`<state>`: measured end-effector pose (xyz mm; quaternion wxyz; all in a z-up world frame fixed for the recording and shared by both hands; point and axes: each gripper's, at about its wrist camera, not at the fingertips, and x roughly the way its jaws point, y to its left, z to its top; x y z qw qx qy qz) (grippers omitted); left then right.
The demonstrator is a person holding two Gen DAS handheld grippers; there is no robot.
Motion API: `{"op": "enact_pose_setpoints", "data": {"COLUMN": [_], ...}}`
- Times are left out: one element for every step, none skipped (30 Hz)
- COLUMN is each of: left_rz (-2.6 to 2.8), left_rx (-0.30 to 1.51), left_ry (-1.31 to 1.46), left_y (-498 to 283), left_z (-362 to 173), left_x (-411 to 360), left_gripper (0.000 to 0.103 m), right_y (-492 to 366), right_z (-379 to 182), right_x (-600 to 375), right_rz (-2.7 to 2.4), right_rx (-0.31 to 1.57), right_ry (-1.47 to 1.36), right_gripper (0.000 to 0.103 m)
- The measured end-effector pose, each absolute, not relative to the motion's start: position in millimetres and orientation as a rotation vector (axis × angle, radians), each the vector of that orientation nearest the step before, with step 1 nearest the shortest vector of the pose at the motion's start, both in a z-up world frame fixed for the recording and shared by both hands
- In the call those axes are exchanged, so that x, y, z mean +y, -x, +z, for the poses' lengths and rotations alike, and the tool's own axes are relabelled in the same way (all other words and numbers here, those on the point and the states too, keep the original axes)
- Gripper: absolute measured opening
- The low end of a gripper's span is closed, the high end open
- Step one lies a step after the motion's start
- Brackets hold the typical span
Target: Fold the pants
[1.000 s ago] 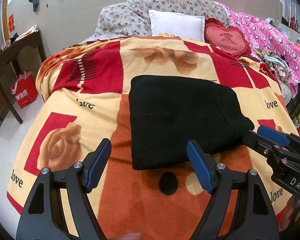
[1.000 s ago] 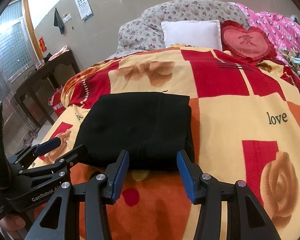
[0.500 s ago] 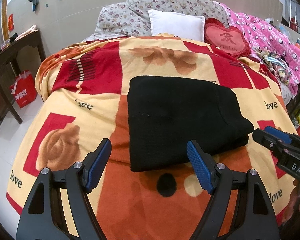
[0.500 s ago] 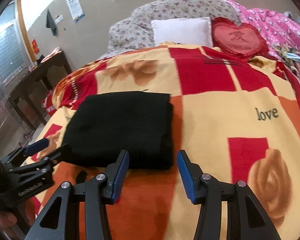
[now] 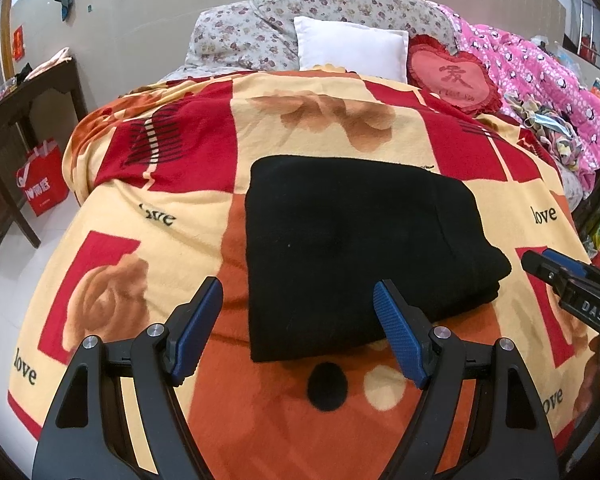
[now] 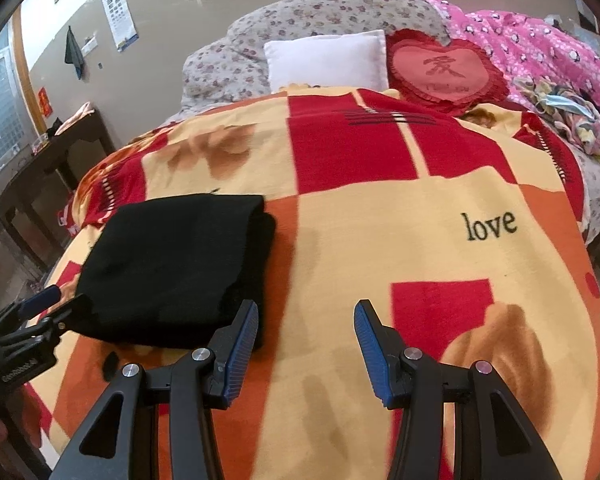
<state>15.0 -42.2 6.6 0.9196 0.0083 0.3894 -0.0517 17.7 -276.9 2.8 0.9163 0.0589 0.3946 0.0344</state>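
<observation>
The black pants [image 5: 352, 248] lie folded into a thick rectangle on the rose-patterned blanket [image 5: 148, 200]. My left gripper [image 5: 298, 330] stands open just short of the pants' near edge, with nothing between its blue pads. In the right wrist view the pants [image 6: 172, 256] sit to the left, and my right gripper [image 6: 306, 344] is open over bare blanket [image 6: 380, 240] beside their right edge. The right gripper's fingers [image 5: 556, 270] show at the right edge of the left wrist view, apart from the pants. The left gripper's fingers [image 6: 40, 304] show at the lower left of the right wrist view.
A white pillow [image 5: 350, 46], a red heart cushion [image 5: 454, 76] and floral bedding [image 5: 260, 28] lie at the bed's head. A pink quilt [image 5: 540, 80] is piled at the right. A dark table [image 5: 24, 96] and a red bag [image 5: 42, 188] stand left of the bed.
My right gripper has drawn off to the right, away from the pants' near edge and out over bare blanket. The left gripper has not moved, and the pants lie as before.
</observation>
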Motion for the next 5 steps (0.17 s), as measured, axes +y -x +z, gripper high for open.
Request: {"op": "enact_pose_setpoints", "data": {"left_rz": [-0.109, -0.110, -0.109, -0.109, -0.109], "left_rx": [0.795, 0.787, 0.785, 0.786, 0.788], "left_ry": [-0.021, -0.026, -0.027, -0.026, -0.028], "left_y": [-17, -19, -20, -23, -23], "left_z": [7, 7, 7, 6, 6], "left_x": [-43, -44, -45, -45, -45], "left_gripper": [0.079, 0.079, 0.079, 0.079, 0.079], "right_y": [-20, -22, -26, -30, -34], "right_z": [1, -1, -2, -4, -5], "right_x": [-280, -283, -287, -293, -298], "right_rz": [0.057, 0.044, 0.030, 0.008, -0.017], "right_rx": [0.816, 0.819, 0.818, 0.815, 0.818], "right_ry": [-0.113, -0.102, -0.092, -0.082, -0.074], "right_gripper": [0.048, 0.048, 0.048, 0.048, 0.048]}}
